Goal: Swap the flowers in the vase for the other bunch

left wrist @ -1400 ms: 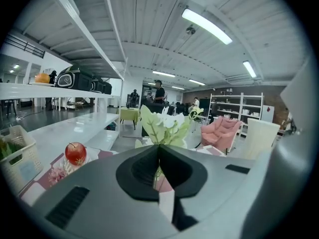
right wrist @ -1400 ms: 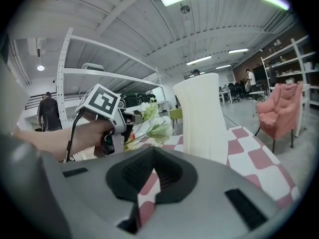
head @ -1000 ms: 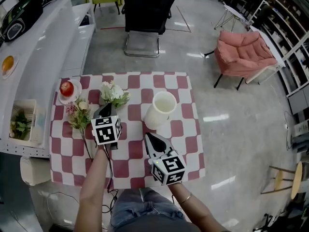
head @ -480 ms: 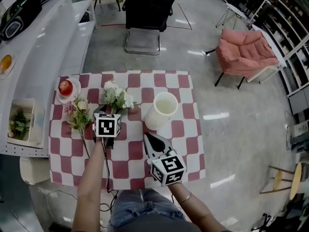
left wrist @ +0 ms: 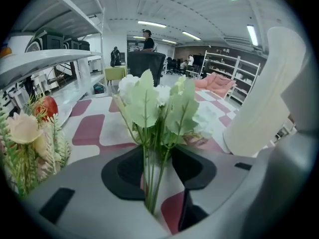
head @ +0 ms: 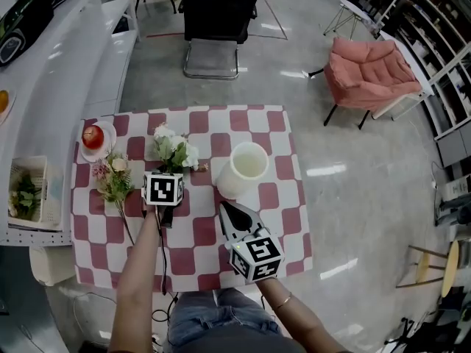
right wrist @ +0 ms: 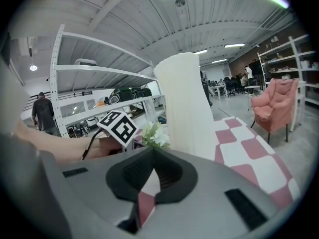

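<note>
A tall white vase [head: 243,169] stands empty on the checked table [head: 280,226]; it also shows in the left gripper view [left wrist: 259,108] and the right gripper view [right wrist: 187,103]. Left of it is a white-flowered bunch [head: 175,149]. Its green stems [left wrist: 152,183] run between the jaws of my left gripper [head: 168,171], which points steeply down. Those jaws [left wrist: 159,156] are closing, with a gap still beside the stems. A pink and cream bunch [head: 114,179] lies further left [left wrist: 27,138]. My right gripper [head: 224,208] hovers just in front of the vase, shut on nothing [right wrist: 153,153].
A red apple on a small plate [head: 93,136] sits at the table's far left corner. A white basket of greenery [head: 26,197] rests on the shelf to the left. A black chair [head: 213,13] and a pink armchair [head: 368,76] stand beyond the table.
My left gripper has sunk toward the table and tipped further down, and the white bunch has shifted a little to the right with it. The right gripper has stayed put.
</note>
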A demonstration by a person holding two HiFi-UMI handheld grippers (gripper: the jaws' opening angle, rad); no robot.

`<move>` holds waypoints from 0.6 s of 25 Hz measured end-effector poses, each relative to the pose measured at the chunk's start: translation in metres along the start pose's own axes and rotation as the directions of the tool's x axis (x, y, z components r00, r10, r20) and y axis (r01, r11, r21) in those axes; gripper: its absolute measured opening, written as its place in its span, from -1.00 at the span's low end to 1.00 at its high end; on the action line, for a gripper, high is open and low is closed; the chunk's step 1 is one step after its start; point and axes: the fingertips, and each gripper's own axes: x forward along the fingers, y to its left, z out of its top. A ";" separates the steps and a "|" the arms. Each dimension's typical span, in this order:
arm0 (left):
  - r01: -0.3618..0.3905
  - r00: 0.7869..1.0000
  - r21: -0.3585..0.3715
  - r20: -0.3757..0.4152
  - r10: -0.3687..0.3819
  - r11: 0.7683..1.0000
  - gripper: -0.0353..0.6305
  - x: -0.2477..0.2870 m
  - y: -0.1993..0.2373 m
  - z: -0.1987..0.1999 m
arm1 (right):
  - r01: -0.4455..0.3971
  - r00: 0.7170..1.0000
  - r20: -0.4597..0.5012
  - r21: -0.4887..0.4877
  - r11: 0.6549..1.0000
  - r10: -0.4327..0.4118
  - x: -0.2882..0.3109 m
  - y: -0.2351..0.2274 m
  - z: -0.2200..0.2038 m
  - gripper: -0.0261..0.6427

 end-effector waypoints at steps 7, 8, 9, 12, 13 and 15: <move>-0.028 0.996 -0.009 0.088 0.029 1.000 -0.62 -0.021 0.000 0.018 | 0.003 1.000 0.007 -0.005 1.000 -0.003 -0.003 0.001 0.004 -0.89; -0.035 0.993 -0.013 0.113 0.036 0.999 -0.63 -0.028 0.001 0.023 | 0.003 1.000 0.009 -0.006 1.000 -0.003 -0.004 0.001 0.005 -0.89; -0.040 0.990 -0.019 0.138 0.043 0.999 -0.65 -0.035 0.002 0.028 | 0.001 1.000 0.012 -0.007 1.000 -0.001 -0.005 0.002 0.006 -0.89; -0.043 0.974 -0.038 0.219 0.050 0.998 -0.69 -0.060 0.004 0.045 | -0.006 1.000 0.021 -0.011 1.000 0.006 -0.008 0.005 0.008 -0.89; -0.036 0.968 -0.044 0.245 0.046 0.998 -0.70 -0.068 0.003 0.051 | -0.006 1.000 0.023 -0.013 1.000 0.006 -0.010 0.006 0.009 -0.89; -0.011 0.954 -0.052 0.298 0.026 0.999 -0.71 -0.084 -0.004 0.064 | -0.001 1.000 0.031 -0.014 1.000 0.001 -0.016 0.006 0.011 -0.89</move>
